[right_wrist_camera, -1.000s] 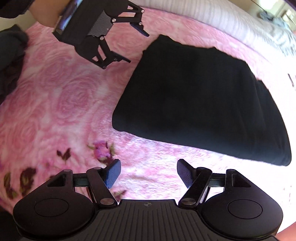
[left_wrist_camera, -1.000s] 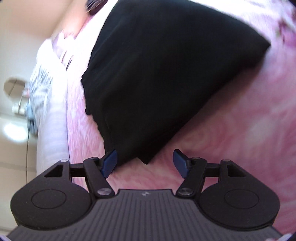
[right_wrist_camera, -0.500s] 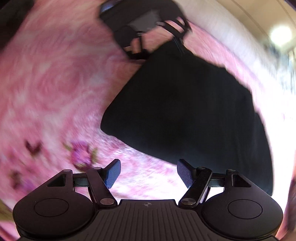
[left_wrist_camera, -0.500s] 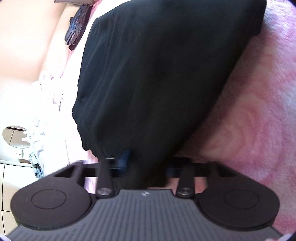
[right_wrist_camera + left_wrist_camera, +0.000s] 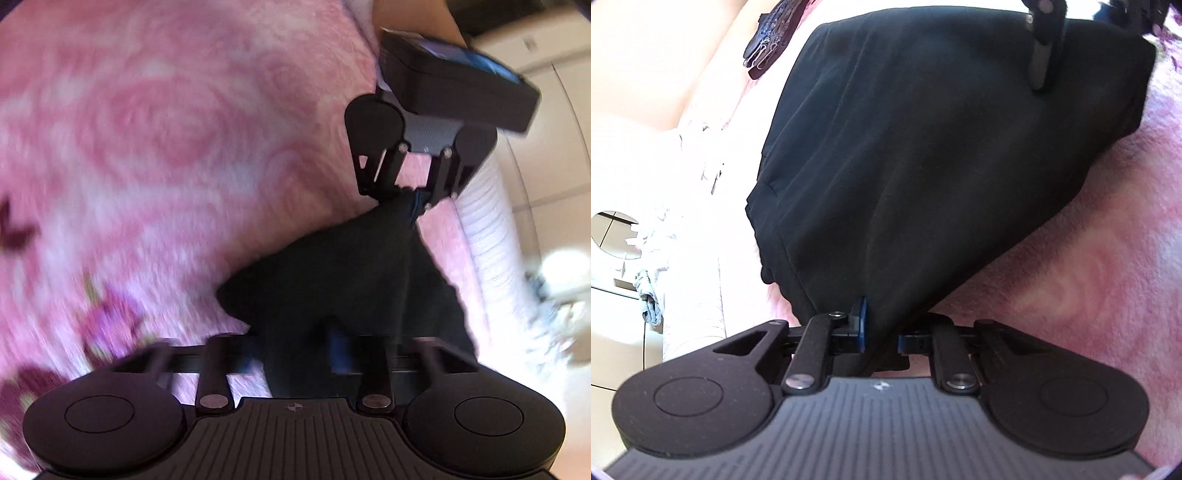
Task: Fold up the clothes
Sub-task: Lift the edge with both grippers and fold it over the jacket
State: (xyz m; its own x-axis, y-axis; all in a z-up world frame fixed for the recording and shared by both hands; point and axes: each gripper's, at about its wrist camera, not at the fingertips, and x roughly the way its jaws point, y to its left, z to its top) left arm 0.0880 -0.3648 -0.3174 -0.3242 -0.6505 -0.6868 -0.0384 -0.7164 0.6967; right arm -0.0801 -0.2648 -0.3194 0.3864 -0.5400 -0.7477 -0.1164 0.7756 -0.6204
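Observation:
A folded black garment (image 5: 923, 155) lies on a pink rose-patterned blanket (image 5: 1108, 258). My left gripper (image 5: 881, 332) is shut on the garment's near corner, with cloth pinched between the blue pads. In the right wrist view the garment (image 5: 351, 280) stretches from my right gripper (image 5: 295, 354), which is shut on one corner, to the left gripper (image 5: 410, 195) holding the far corner. The right gripper's fingers (image 5: 1041, 44) show at the garment's far edge in the left wrist view.
The pink blanket (image 5: 166, 147) covers the bed. A dark item (image 5: 768, 33) lies at the bed's far edge. White bedding (image 5: 698, 258) and a pale wall run along the left. A white ribbed bed edge (image 5: 491, 236) shows on the right.
Both grippers were open above the garment. The left closed on the near corner first, then the right moved in and closed on its corner. The cloth is now pulled between them.

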